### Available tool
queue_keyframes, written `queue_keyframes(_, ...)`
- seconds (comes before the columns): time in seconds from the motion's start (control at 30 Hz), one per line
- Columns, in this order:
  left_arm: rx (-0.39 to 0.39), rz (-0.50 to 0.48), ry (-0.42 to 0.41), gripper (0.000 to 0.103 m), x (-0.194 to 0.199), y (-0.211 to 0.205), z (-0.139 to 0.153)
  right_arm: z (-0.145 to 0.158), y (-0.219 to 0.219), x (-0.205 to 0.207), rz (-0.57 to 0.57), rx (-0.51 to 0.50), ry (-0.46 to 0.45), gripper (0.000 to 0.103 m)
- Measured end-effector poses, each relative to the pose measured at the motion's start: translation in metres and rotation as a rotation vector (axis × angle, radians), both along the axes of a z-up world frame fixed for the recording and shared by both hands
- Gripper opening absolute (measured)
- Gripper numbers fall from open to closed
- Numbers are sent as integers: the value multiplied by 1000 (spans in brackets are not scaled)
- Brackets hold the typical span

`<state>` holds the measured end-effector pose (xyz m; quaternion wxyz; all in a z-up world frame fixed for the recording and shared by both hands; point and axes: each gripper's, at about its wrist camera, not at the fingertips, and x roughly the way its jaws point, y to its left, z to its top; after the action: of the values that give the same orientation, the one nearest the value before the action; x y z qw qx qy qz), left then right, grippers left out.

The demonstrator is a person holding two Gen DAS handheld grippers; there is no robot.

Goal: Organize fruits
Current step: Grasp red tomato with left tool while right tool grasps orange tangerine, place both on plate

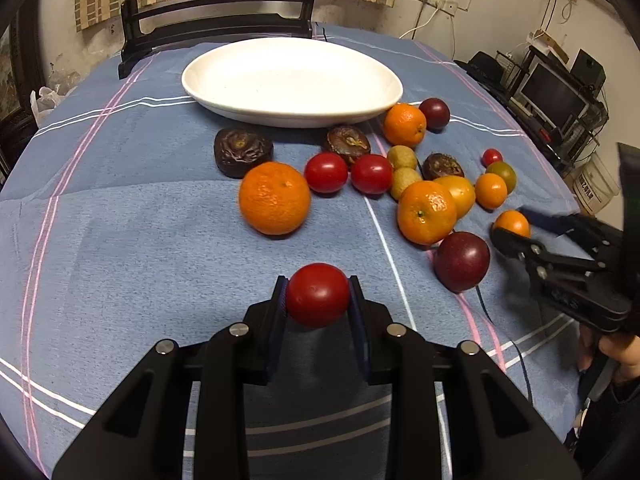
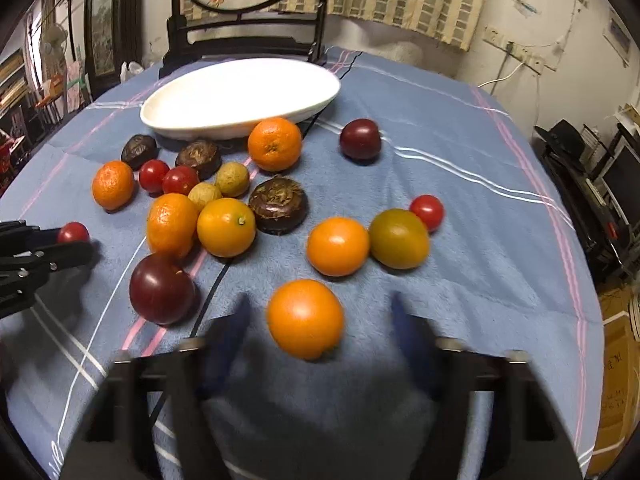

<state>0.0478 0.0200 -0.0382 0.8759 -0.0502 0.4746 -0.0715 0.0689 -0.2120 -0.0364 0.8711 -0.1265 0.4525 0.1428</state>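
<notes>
- Fruits lie loose on the blue plush tablecloth with pink and white stripes, near the shallow white oval ceramic plate, which holds nothing.
- No brand or label can be read on any fruit or on the plate; the writing on a white bucket at the right edge of the left view is too blurred to read.
- Left gripper is clamped on a small round red tomato, both pads pressed to its sides, on the near side of the cluster.
- Right gripper stands with fingers spread wide to either side of a smooth round orange citrus and not touching it; the fingers are motion-blurred.
- Only the right view shows the olive-green and orange fruit in full, with a small red cherry tomato just behind it.
- Only the left view shows the big dimpled mandarin close up, with open cloth to its left and on its near side.
- A dark red plum sits just left of the right gripper; the far right of the cloth has open room.
</notes>
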Motion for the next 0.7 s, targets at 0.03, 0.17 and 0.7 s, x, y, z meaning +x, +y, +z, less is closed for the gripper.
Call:
queue_keyframes(0.03,1,-1,2,28,0,1,0,0,1,-1,-3,0,-7,38)
queue_keyframes(0.17,-10,-21,-6,28,-1,6,8,10,-1,-11,15,57,-16,38)
queue_keyframes(0.7,-18,76,-148,29,136,33,81,73,86,92,167,223,-183,38)
